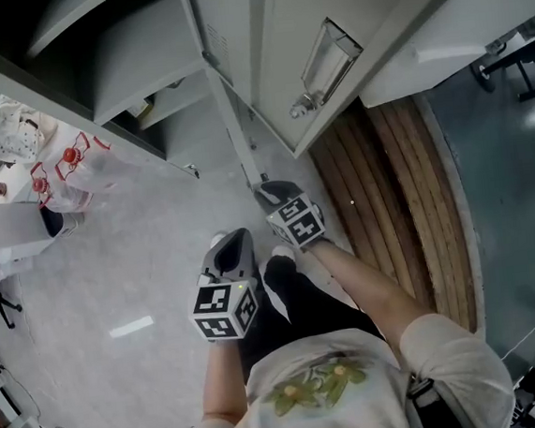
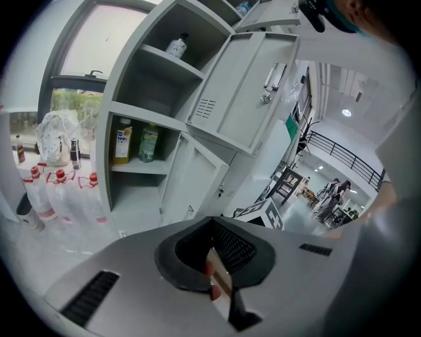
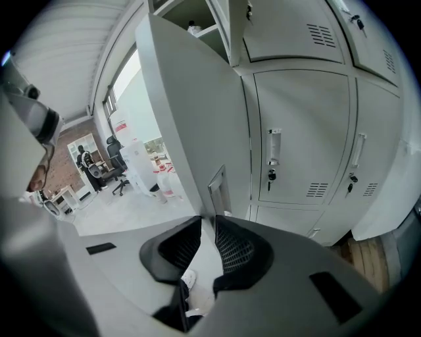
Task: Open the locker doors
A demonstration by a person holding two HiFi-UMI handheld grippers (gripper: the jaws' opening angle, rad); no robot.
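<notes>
Down by locker foot, right gripper (image 1: 277, 193) sits just beside edge of open lower door (image 3: 191, 112). Its jaws little bit apart, only floor showing in gap, pinching nothing. Left gripper (image 1: 235, 238) close by, out on floor side, jaws pressed together, holding nothing. Upper door (image 2: 237, 99) swung open too. Bottles (image 2: 135, 141) stand on shelf inside. Closed door (image 3: 302, 118) further right.

Bottles (image 2: 122, 141) on locker shelf (image 2: 141, 168), open door (image 2: 247, 89) to their right, water bottles (image 2: 49, 197) on floor (image 2: 29, 253) left
</notes>
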